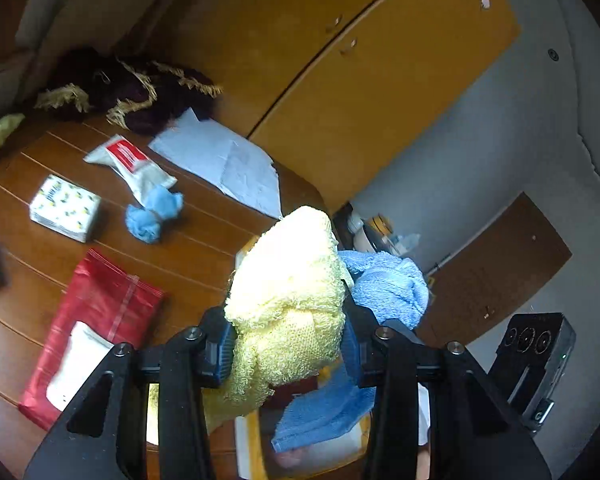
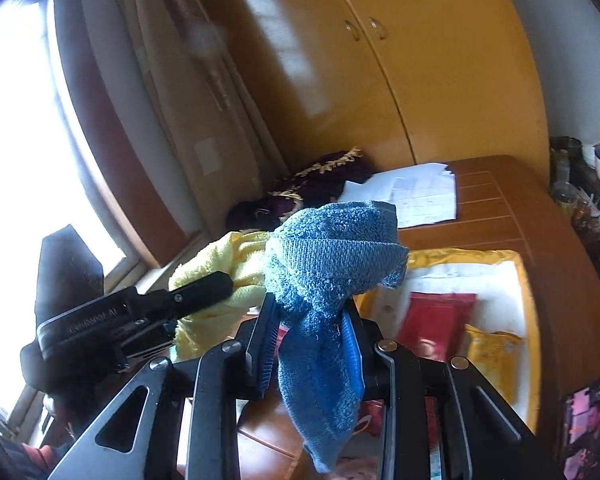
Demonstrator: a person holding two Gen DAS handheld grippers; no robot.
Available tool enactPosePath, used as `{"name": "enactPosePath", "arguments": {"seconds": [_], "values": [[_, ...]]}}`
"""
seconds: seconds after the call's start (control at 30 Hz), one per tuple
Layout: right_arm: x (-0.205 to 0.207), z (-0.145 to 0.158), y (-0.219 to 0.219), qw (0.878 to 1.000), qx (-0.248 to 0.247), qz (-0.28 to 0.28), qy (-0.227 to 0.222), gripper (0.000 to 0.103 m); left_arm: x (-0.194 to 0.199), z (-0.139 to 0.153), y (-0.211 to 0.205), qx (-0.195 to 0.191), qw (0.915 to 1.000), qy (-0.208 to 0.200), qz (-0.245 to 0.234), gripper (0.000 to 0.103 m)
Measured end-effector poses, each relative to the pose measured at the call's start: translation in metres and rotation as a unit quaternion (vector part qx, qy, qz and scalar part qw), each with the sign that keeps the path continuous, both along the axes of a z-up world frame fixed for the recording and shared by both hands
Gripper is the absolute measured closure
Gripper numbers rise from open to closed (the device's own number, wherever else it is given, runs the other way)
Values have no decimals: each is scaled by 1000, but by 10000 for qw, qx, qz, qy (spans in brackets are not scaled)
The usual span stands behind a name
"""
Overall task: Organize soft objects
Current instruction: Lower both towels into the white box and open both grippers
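Jaws clamped: yellow towel (image 1: 288, 292) (left), blue towel (image 2: 332, 264) (right)

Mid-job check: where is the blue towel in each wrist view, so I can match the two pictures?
Left wrist view: the blue towel shows right of centre, behind the yellow towel that the left gripper clamps.
Right wrist view: the blue towel sits at centre, clamped by the right gripper, its end hanging down.
Shared landmark: the white papers on the wooden table, beside the dark fringed cloth.
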State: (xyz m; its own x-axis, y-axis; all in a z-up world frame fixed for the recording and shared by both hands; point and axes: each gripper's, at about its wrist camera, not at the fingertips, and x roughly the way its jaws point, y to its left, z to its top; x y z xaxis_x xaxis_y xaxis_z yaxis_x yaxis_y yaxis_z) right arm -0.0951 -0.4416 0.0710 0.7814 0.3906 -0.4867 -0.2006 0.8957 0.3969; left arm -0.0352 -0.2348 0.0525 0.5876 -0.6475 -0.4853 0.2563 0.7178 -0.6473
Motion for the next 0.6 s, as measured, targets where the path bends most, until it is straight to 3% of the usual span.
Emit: {"name": "enactPosePath", "arguments": {"seconds": [0.13,0.27,0.4,0.6], "values": [[10,-22,-42,9983,36,-444,364,72,13,-14,-47,124,9995,144,-240,62],[28,-25,-63,9959,-229,-666,576,72,41,-30,-76,68,9973,648,-352,62],[56,-33,-68,9891,-678,-750,1067,72,71,-50,-93,94,9928,1167,-233,62],[87,-79,-61,9750,-930,-765,1867,65,81,-72,-110,538,9889,1380,-113,60]]}}
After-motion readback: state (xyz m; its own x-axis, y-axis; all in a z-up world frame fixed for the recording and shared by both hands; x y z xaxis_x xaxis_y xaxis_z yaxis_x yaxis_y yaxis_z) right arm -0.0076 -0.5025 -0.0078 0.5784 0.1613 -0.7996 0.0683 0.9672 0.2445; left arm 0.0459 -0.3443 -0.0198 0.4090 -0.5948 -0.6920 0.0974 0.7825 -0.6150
